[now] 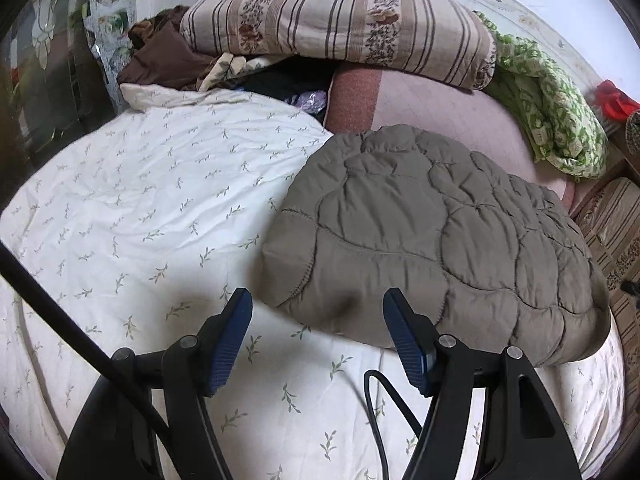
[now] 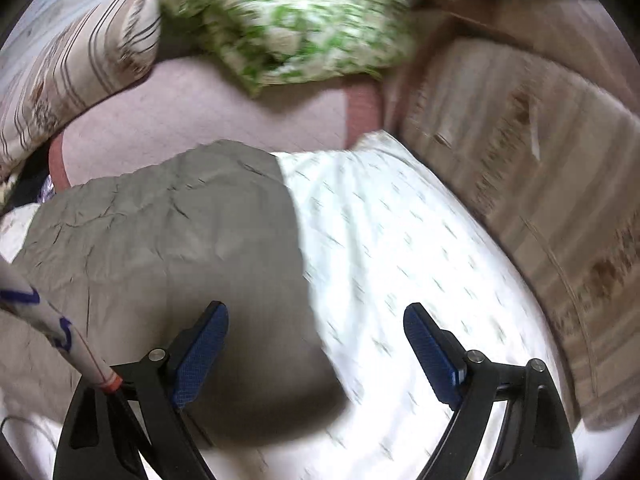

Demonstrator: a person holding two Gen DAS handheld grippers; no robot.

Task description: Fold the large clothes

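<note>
In the left wrist view, our left gripper [image 1: 316, 300] stands half open and empty, just before the grey quilted jacket [image 1: 432, 236], already a compact bundle on the white leaf-print sheet [image 1: 132, 200]. In the blurred right wrist view, our right gripper [image 2: 316, 320] is wide open, empty; we judge little folding remains.

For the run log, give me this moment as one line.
left hand-held gripper: open, empty | right hand-held gripper: open, empty | grey quilted garment: lying on white leaf-print bedding
</note>
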